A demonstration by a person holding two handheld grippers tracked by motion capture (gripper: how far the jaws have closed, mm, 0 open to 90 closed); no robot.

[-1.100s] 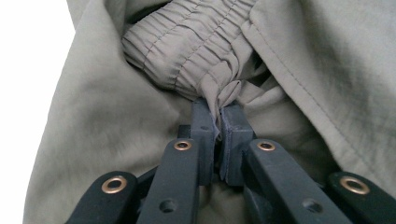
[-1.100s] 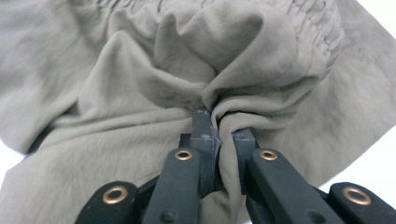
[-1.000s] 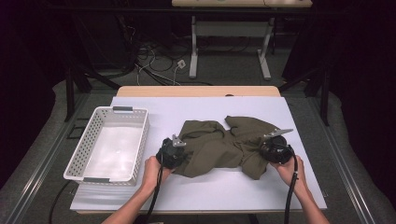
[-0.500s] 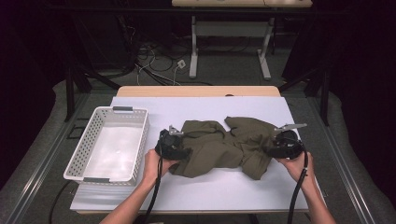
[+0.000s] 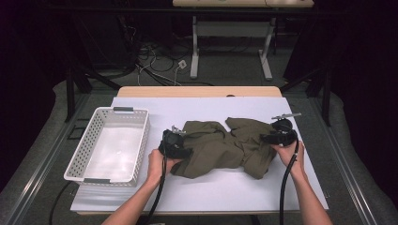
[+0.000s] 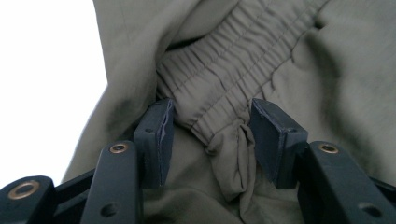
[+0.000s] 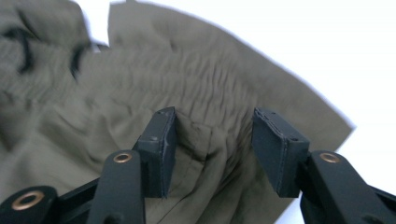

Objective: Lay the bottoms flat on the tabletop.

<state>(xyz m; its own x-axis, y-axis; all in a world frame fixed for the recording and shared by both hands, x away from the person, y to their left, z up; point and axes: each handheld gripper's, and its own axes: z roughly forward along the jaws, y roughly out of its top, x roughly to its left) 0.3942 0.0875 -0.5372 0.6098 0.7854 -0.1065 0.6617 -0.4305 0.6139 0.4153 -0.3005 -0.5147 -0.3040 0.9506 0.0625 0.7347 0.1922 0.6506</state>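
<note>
One garment (image 5: 225,147) lies crumpled on the white table sheet (image 5: 211,187): olive-green cloth, bunched into folds, with a gathered elastic waistband. Left of it stands a white perforated basket (image 5: 110,145), apart from the cloth.

From the high view, I hold my left gripper (image 5: 174,144) at the garment's left edge and my right gripper (image 5: 278,136) at its right edge; the cloth spans the space between the two. This view gives the overall layout but not the jaw gaps.

My left gripper view supplies that detail. The left gripper (image 6: 210,140) stands with its jaws apart, having just closed in a little after opening. The shirred waistband (image 6: 224,88) runs diagonally into the gap, and a small fold of cloth sits between the pads (image 6: 163,140). The left pad touches the band's edge; the right pad stands just clear. No clamping is visible.

My right gripper view shows the right gripper (image 7: 212,144) likewise parted, its jaws also just eased inward after opening. Gathered waistband cloth (image 7: 177,79) lies beneath and between the pads (image 7: 275,149), with a loose ridge rising near the left pad. Neither pad presses it. The garment's angled edge ends just right of the jaws, with white sheet beyond. This view is slightly blurred.
</note>
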